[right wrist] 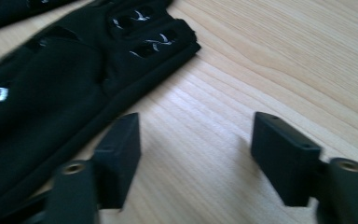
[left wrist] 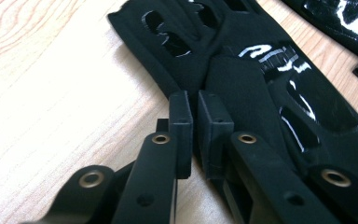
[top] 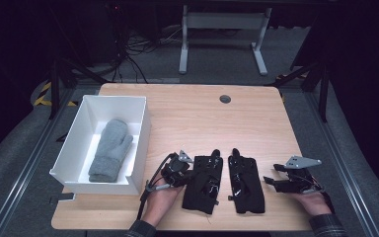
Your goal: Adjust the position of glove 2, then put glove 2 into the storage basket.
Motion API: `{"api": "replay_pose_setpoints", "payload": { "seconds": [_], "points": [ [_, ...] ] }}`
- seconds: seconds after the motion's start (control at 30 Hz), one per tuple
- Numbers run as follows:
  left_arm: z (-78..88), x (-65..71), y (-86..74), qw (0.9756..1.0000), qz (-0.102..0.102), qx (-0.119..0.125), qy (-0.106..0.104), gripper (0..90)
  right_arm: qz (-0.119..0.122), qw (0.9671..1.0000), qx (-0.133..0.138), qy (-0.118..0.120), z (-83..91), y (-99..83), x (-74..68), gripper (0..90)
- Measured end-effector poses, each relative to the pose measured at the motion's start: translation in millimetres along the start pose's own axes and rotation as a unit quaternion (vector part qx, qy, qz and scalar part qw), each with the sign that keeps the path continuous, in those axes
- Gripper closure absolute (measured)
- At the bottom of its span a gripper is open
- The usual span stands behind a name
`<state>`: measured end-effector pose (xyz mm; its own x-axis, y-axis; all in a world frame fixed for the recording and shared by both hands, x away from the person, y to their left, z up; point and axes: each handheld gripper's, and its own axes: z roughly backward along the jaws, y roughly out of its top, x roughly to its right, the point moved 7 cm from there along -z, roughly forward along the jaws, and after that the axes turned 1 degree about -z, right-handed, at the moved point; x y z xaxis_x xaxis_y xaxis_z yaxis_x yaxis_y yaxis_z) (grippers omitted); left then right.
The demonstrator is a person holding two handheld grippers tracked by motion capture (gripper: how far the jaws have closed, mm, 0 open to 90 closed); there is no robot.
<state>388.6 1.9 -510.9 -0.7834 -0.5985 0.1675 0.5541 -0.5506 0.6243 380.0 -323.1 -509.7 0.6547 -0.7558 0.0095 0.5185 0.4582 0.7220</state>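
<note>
Here the work concerns two black gloves lying flat, side by side, near the front edge of the wooden table [top: 256,113]. The left black glove [top: 203,183] and the right black glove [top: 246,184] lie just apart, fingers pointing away from the person.

Left gripper [top: 183,174]: held by the left hand [top: 160,197], it rests at the left edge of the left black glove. In the left gripper view [left wrist: 193,122] the two jaws stand almost together, with only a narrow slit between the pads. The pads sit at the edge of the glove; whether fabric is pinched between them cannot be told.

Right gripper [top: 271,175]: held by the right hand [top: 316,201], it sits on the table just to the right of the right black glove. In the right gripper view [right wrist: 198,149] the jaws are spread apart with bare wood between them. One pad stands just beside the glove edge [right wrist: 51,93]; nothing is gripped.

A white box [top: 140,143] stands at the left side of the table, well apart from the right gripper. A grey mitten [top: 111,149] lies inside it, cuff toward the person.
</note>
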Motion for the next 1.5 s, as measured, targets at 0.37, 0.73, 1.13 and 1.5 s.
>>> {"api": "replay_pose_setpoints", "payload": {
  "seconds": [0.37,0.73,1.13,1.5],
  "points": [
    [10.5,-15.2,6.1,0.9988,0.034,0.034,0.002,88.1,0.032,0.9961,-0.010,0.082,1.0,6.5,-27.9,89.8],
    [22.2,-24.2,15.7,0.9967,0.047,0.066,0.002,88.3,0.042,0.9938,-0.016,0.102,-6.4,12.1,-39.5,90.0],
    [35.2,-17.7,32.7,0.9928,0.050,0.106,-0.026,88.5,0.057,0.9906,-0.013,0.123,-17.0,23.8,-59.7,90.0],
    [39.5,-8.9,45.1,0.9873,0.062,0.133,-0.061,88.8,0.064,0.9888,-0.012,0.134,-25.9,32.3,-71.4,90.0]
  ]
}}
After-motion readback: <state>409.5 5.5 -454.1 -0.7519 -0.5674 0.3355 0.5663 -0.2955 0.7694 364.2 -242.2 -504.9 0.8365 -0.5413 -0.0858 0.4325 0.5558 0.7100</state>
